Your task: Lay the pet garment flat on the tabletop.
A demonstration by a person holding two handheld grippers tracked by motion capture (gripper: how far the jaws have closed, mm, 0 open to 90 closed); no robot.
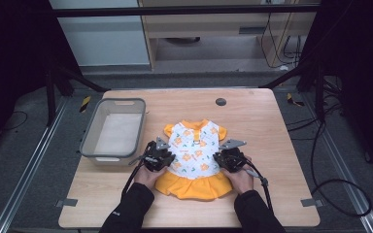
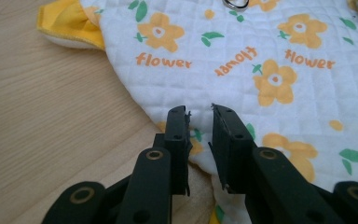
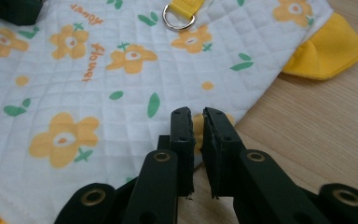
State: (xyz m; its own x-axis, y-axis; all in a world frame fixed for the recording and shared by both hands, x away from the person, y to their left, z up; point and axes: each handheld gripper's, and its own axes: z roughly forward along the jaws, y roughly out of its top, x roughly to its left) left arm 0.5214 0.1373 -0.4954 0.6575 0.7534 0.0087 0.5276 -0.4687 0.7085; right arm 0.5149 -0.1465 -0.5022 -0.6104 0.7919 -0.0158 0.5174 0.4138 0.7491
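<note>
Dress [image 1: 194, 150] flat on table [image 1: 272, 126]. Left gripper [image 1: 161, 159] and right gripper [image 1: 225, 160] each pinch side edge at waist, jaws clamped on fabric — likely for fold or lift toward bin [image 1: 90, 141].

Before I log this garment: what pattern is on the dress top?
White quilted dress top with orange flowers, green leaves, "flower" lettering; clearest in left gripper view.

wooden table [image 1: 272, 121] | on it: grey basket [image 1: 92, 133], flowered dress [image 1: 194, 155] lying flat
</note>
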